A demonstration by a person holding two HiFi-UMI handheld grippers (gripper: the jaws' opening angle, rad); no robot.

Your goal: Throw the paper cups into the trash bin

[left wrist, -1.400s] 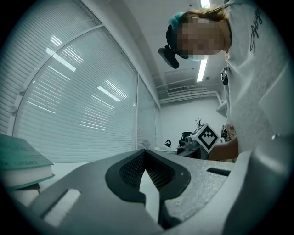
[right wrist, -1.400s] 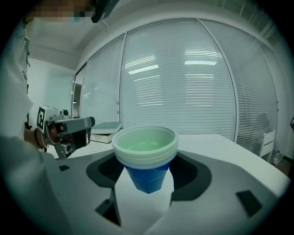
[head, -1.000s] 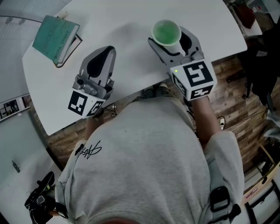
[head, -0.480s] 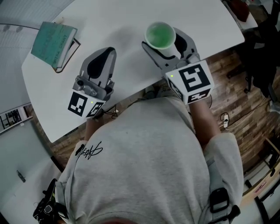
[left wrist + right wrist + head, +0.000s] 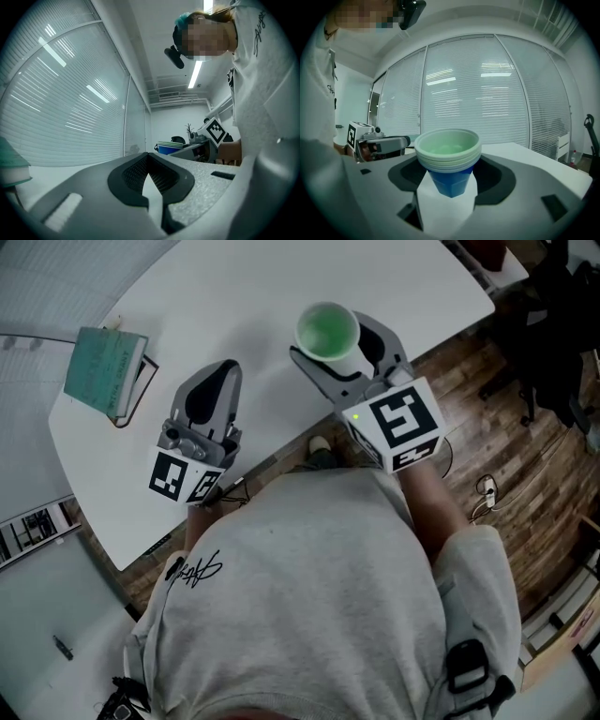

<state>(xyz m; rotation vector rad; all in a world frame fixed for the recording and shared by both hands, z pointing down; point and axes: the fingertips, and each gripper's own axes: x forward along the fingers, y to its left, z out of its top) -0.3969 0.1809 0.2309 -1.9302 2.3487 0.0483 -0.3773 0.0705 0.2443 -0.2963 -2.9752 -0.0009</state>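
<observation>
One white table [image 5: 281,324] is filling the upper part of the head view, with wooden floor [image 5: 506,456] showing past its near edge. One person in a grey shirt [image 5: 300,596] is standing at that near edge, holding two grippers out over the table top.

The right gripper [image 5: 337,343] is reaching in over the near edge toward the table's right side, its marker cube [image 5: 394,426] hanging just outside the edge. Its jaws are standing partly spread and pinching one stack of paper cups [image 5: 449,159] between them, one jaw pressing on each side of the stack's lower part.

The left gripper [image 5: 225,369] is hovering over the table's near-left part, with its cube [image 5: 183,476] nearest the person. Its jaws are pressing together at the tips, and nothing is sitting between them.

One teal book [image 5: 105,374] is lying flat at the table's far-left corner, well apart from both grippers.

The cup stack is standing upright, mouth upward, above the table top near its near edge. The outside is showing blue, the inside pale green, and several white rims are nesting one over another at the top; the exact number of cups cannot be told.
</observation>
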